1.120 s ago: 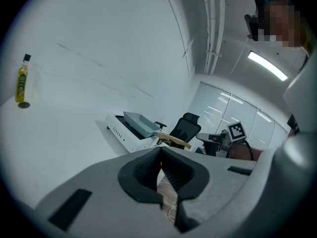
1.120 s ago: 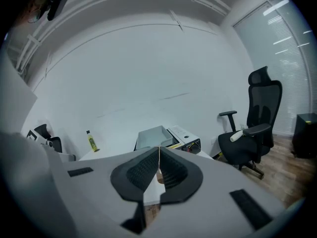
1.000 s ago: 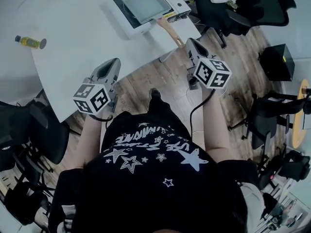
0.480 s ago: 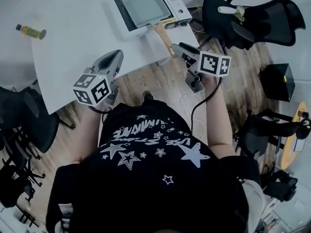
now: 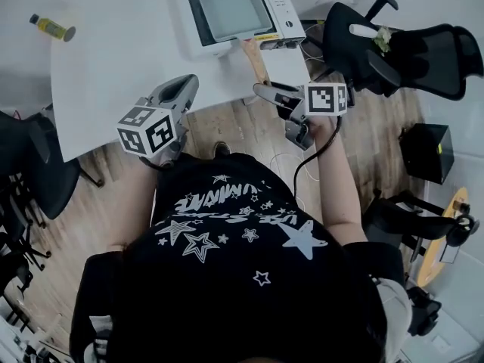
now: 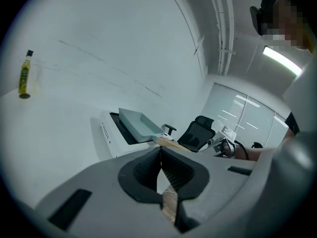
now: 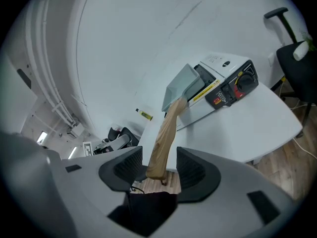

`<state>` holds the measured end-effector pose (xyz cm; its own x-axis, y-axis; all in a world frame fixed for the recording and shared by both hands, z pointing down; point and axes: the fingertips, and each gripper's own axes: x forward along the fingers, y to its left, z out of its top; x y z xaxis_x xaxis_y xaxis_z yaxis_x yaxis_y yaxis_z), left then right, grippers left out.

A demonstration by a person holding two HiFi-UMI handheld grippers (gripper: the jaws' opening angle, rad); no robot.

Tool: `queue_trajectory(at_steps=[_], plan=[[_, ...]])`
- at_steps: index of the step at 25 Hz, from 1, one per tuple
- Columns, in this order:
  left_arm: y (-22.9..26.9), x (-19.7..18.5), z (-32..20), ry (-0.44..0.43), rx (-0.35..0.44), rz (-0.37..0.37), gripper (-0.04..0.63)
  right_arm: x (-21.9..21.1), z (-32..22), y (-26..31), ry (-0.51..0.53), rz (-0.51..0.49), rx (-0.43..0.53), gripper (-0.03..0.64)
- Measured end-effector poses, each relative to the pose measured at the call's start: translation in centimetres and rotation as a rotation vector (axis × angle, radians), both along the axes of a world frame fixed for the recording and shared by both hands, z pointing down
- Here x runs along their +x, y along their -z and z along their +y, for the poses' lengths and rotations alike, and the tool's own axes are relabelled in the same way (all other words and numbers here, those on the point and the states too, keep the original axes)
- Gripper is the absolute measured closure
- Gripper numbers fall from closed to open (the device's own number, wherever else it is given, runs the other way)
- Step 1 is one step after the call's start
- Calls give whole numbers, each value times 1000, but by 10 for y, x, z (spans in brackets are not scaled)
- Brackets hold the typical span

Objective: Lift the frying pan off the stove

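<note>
A grey square frying pan (image 5: 229,7) sits on a white stove (image 5: 276,2) at the table's far edge. Its wooden handle (image 5: 255,59) sticks out toward me. My right gripper (image 5: 271,91) has come to the handle's end. In the right gripper view its jaws have just been opening, and the handle (image 7: 166,130) lies between the pads without being pressed by my right gripper (image 7: 159,168). My left gripper (image 5: 180,91) hovers over the table's near edge. It is shut on nothing in the left gripper view (image 6: 161,155), where the pan (image 6: 136,123) lies ahead.
The white table (image 5: 121,59) carries a small yellow bottle (image 5: 51,27) at its far left. Black office chairs stand at the right (image 5: 393,32) and the left (image 5: 30,169). A black box (image 5: 427,153) rests on the wooden floor.
My right gripper has come down and rolled over, from pointing up beside the handle to lying at the handle's end. The left gripper has shifted slightly over the table edge.
</note>
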<state>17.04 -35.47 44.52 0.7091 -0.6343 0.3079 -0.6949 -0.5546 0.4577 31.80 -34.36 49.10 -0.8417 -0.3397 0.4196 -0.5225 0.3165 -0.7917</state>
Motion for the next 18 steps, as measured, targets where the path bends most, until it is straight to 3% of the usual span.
queue_trajectory(at_steps=[8,10,17,18], plan=[[-10,16,-7,-34,-51,35,588,-17,-3,14,68,-158,4,422],[-12,22,-9,-46,-64,47,588,-19,-5,19,83,-196,15,462],[-23,48,-21,-73,-130,74,584,-20,-1,15,109,-206,-22,497],[-24,54,-20,-96,-148,92,559,-21,0,16,110,-215,-26,499]])
